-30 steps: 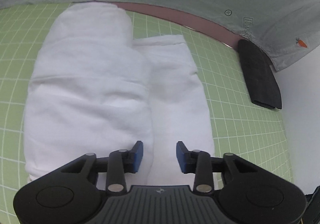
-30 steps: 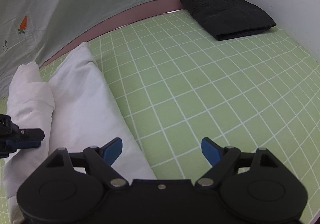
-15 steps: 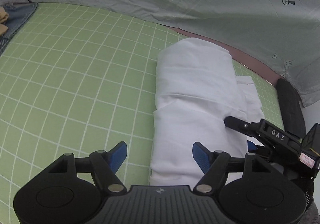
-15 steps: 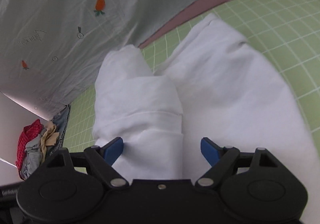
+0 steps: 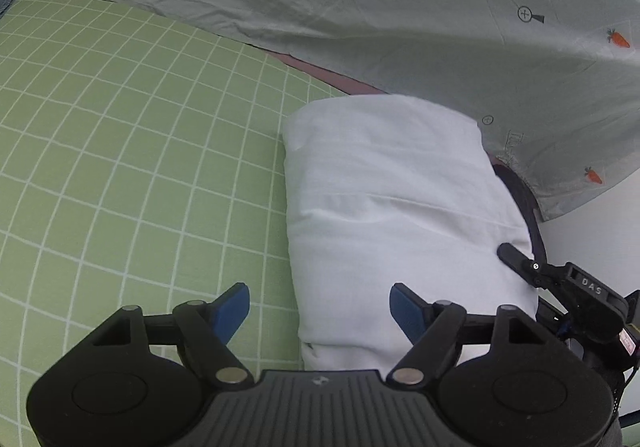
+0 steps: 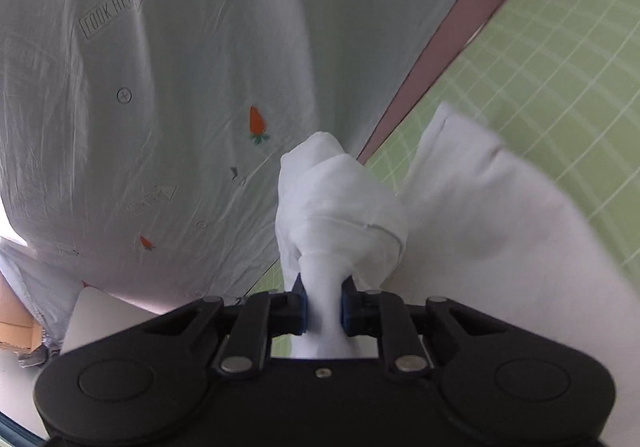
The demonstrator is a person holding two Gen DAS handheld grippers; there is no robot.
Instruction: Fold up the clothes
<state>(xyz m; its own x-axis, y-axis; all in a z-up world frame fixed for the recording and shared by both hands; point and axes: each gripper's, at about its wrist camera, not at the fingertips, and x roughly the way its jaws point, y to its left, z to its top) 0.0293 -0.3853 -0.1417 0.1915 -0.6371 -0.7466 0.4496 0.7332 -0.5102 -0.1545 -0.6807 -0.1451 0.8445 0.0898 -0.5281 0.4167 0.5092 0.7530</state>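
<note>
On green mat [image 5: 120,167], white garment [image 5: 392,207] lengthwise away

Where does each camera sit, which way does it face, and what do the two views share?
Left wrist: sits on the left gripper, looking along its open jaws at the white garment on the green mat; the right gripper shows at the right edge.
Right wrist: sits on the right gripper, jaws shut on a bunched part of the white garment, facing the carrot sheet.
Shared: the garment, mat, carrot sheet.
</note>
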